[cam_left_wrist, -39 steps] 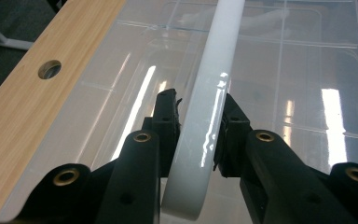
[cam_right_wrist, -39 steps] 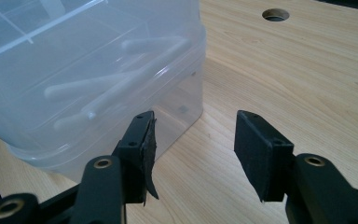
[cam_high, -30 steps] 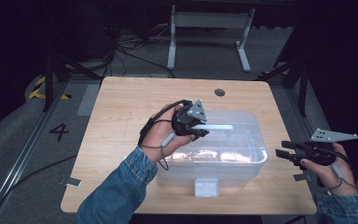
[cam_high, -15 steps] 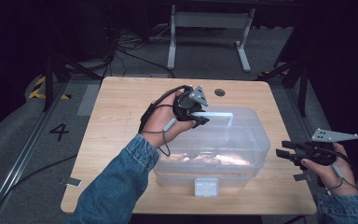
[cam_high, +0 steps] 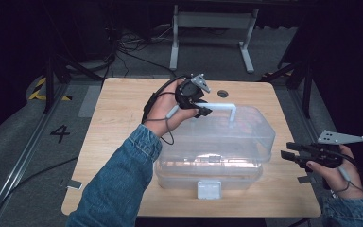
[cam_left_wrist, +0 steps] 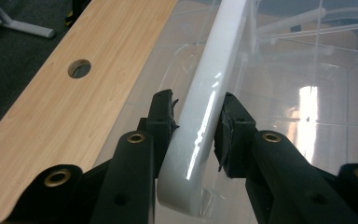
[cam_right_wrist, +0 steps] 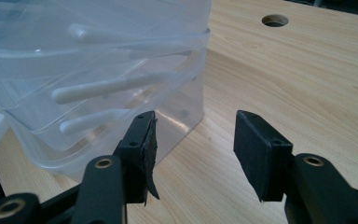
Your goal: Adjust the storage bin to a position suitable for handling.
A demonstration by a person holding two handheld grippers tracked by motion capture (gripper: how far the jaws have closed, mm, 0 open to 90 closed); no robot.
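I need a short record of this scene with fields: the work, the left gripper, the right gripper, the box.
work: raising the lid of the clear box by its white handle
left gripper: jaws around the handle, just been opening; pads close to it, contact unclear
right gripper: open, holds nothing, beside the box
box: on the table, lid tilted up, white latch in front

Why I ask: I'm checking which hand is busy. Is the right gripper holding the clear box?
No: the right gripper has open jaws with bare table between them, beside the clear plastic box.
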